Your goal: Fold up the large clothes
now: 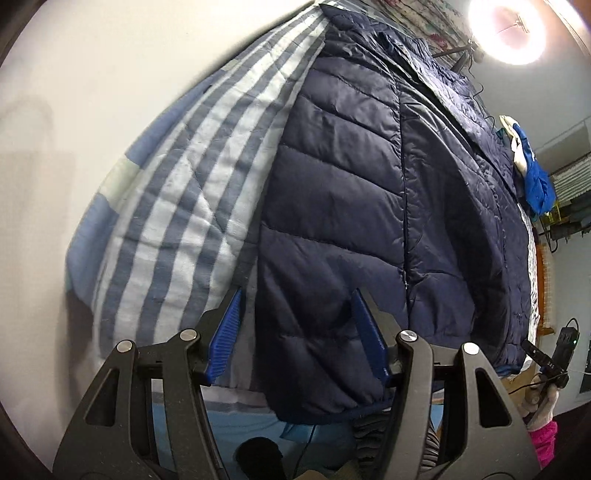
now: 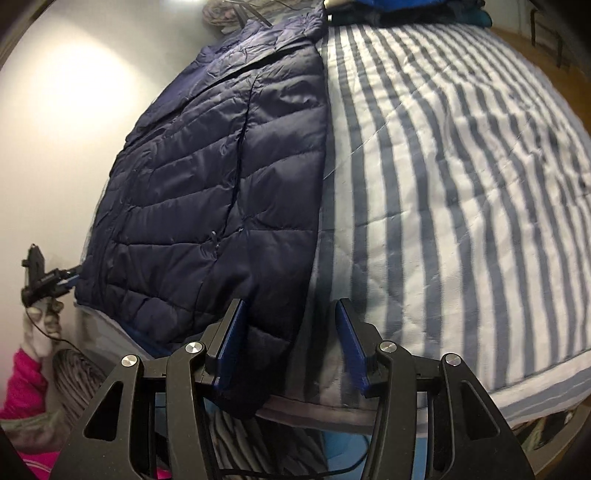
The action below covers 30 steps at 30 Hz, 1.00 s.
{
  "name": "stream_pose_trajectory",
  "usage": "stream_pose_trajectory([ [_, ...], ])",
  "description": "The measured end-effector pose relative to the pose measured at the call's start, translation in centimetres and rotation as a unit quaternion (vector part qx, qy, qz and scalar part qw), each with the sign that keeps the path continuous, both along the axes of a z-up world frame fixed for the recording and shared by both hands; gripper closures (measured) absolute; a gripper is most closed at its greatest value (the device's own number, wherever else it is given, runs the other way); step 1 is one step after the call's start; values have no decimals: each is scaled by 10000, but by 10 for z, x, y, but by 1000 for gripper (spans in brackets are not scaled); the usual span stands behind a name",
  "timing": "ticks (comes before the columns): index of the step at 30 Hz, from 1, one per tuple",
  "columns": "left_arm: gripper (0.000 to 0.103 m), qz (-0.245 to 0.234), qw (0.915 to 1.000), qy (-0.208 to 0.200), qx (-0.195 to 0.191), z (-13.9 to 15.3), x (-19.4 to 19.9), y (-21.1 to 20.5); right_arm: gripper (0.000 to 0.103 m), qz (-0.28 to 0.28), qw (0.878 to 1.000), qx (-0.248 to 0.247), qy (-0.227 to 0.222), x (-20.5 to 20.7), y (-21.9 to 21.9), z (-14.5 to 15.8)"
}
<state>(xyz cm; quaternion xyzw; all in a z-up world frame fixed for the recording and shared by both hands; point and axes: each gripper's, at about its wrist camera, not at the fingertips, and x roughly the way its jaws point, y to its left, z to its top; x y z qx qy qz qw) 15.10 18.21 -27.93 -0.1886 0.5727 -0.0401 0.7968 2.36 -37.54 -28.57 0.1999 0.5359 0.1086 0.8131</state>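
Navy quilted jacket [image 2: 221,177], flat on bed

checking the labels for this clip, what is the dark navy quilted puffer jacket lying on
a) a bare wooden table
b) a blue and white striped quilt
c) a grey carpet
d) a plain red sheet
b: the dark navy quilted puffer jacket lies spread flat on the blue and white striped quilt, whose stripes show beside it in both wrist views.

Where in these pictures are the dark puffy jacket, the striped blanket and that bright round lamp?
Jacket [image 2: 221,177]: right wrist view, on its quilted front panel.
Striped blanket [image 2: 461,184]: right wrist view, on the bare stripes beside the jacket.
Round lamp [image 1: 508,31]: left wrist view, on its glowing ring.
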Motion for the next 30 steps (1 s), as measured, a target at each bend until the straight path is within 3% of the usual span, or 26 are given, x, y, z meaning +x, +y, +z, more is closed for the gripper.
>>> stream_pose_trajectory([
  [1, 53, 1, 10000, -22, -13, 0, 1, -2, 54, 24, 9999, 119, 33, 2, 2, -3],
  [3, 86, -3, 9998, -7, -205, -1, 2, -4, 52, 51, 9996, 258, 70, 5, 7, -6],
  [6, 97, -60, 9998, -87, -183, 6, 2, -11, 56, 252, 9984, 492, 74, 11, 15, -6],
  [8, 99, -64, 9996, -209, -178, 16, 2, -15, 75, 403, 9970, 659, 68, 13, 23, -6],
  [9, 99, -26, 9993, -299, -244, 23, 1, -15, 93, 494, 9960, 740, 48, 15, 28, -5],
  [14, 101, 109, 9954, -829, -465, 71, 0, -18, 98, 520, 9931, 979, -383, 18, 36, 21],
  [22, 101, 120, 9842, -1682, -545, 154, 13, -33, 99, 532, 9825, 1179, -1342, 19, 34, 94],
  [30, 101, 182, 9748, -2151, -569, 200, 72, -31, 99, 231, 9728, 1077, -2037, 64, 20, 160],
])
